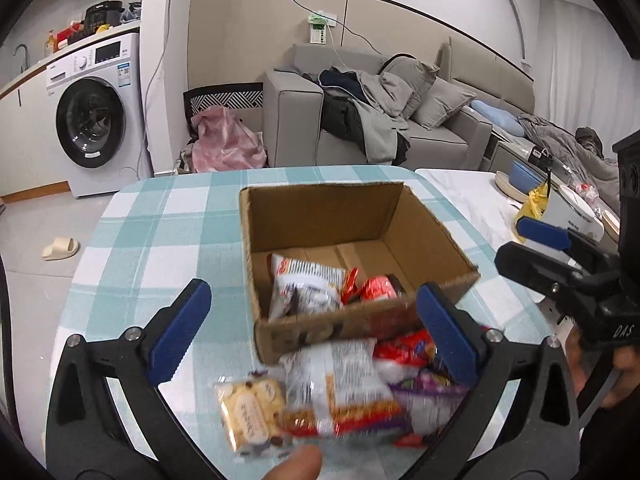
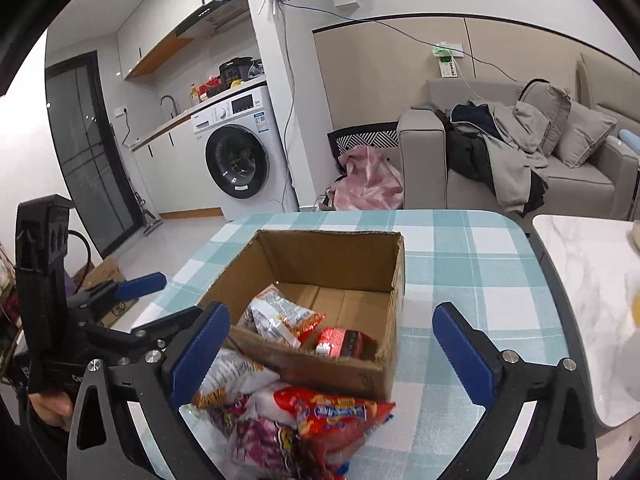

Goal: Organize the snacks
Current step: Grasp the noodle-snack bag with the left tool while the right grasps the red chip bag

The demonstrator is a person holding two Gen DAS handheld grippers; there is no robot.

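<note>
1. Cardboard box (image 1: pixel 360 220) is sitting open-topped on the teal-and-white checked tabletop (image 1: pixel 160 232), holding a white snack packet (image 1: pixel 304 288) and a red snack packet (image 1: pixel 378 288) near its front wall
2. Left gripper (image 1: pixel 316 328) is hanging over the near side of the box with its blue pads spread wide and nothing clamped between them
3. Loose snacks are lying in a heap on the tabletop just in front of the box: a pale biscuit pack (image 1: pixel 252 412), a white-and-orange bag (image 1: pixel 340 384), a red packet (image 2: pixel 336 416) and a purple packet (image 2: pixel 256 436), partly blurred
4. Right gripper (image 2: pixel 332 360) is standing wide open too, its pads straddling the heap and the box's front corner, gripping nothing
5. Thumb tip (image 1: pixel 296 466) is showing at the bottom edge of the left wrist view
</note>
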